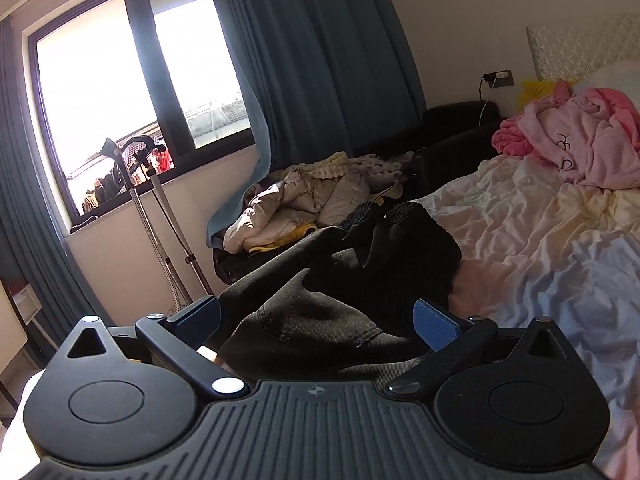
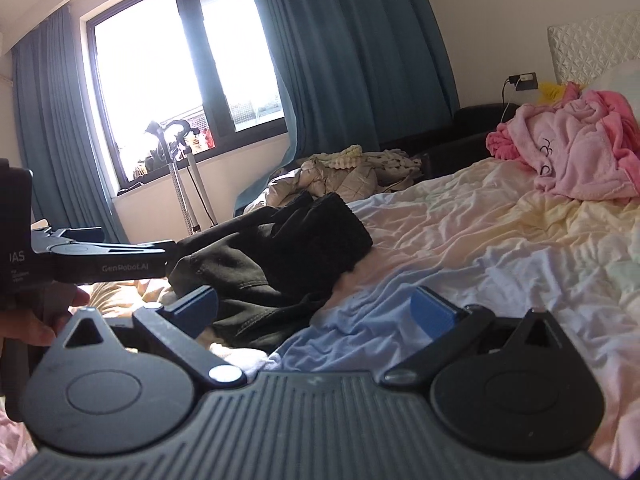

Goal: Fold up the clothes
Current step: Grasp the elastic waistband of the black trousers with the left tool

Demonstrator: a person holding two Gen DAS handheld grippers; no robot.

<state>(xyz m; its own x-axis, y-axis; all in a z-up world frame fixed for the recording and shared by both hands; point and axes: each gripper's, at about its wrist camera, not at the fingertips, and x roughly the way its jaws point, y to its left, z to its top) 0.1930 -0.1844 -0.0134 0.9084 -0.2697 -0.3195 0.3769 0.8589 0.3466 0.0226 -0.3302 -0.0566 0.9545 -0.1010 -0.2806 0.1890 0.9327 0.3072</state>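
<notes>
Clearly little is done: the dark garment (image 2: pixel 280 248) lies bunched and unfolded on the bed (image 2: pixel 480 240), at its window-side edge. The left gripper (image 1: pixel 316 322) stands spread with cloth between its fingers, nothing clamped; the right gripper (image 2: pixel 316 312) is also released, over bare sheet just beside the garment. Spreading and every fold remain, and the pink clothes (image 2: pixel 580 152) near the headboard wait untouched.
</notes>
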